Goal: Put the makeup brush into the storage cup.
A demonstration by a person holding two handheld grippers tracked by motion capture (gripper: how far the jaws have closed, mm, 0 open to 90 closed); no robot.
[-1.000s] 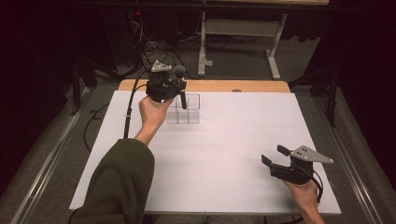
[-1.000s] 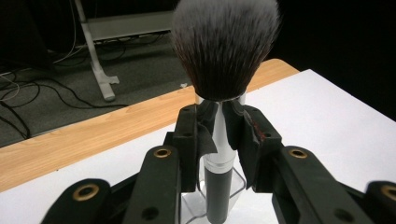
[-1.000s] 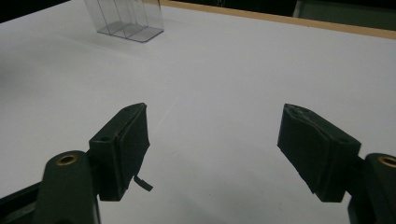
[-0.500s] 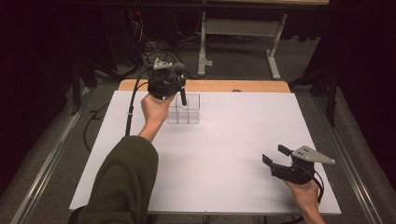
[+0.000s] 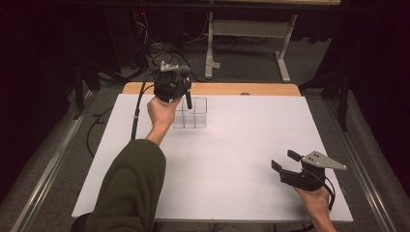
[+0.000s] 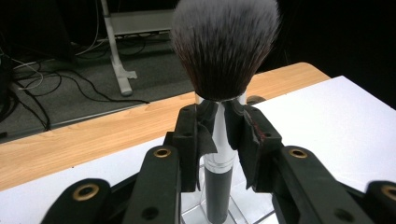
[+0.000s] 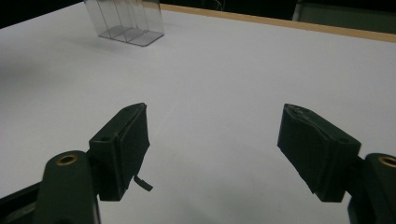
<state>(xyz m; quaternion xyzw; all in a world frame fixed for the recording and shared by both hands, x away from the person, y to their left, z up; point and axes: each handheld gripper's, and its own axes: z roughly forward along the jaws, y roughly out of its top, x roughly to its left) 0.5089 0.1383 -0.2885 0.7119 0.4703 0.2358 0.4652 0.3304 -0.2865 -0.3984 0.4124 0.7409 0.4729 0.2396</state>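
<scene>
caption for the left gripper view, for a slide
Left gripper clamps an upright makeup brush above a clear organizer.

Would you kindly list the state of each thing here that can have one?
makeup brush: upright, bristles up, handle end above a compartment of the organizer.
clear acrylic organizer: standing upright on the table, compartments look empty.
left gripper: shut on the makeup brush.
right gripper: open, holding nothing, low over the table.
</scene>
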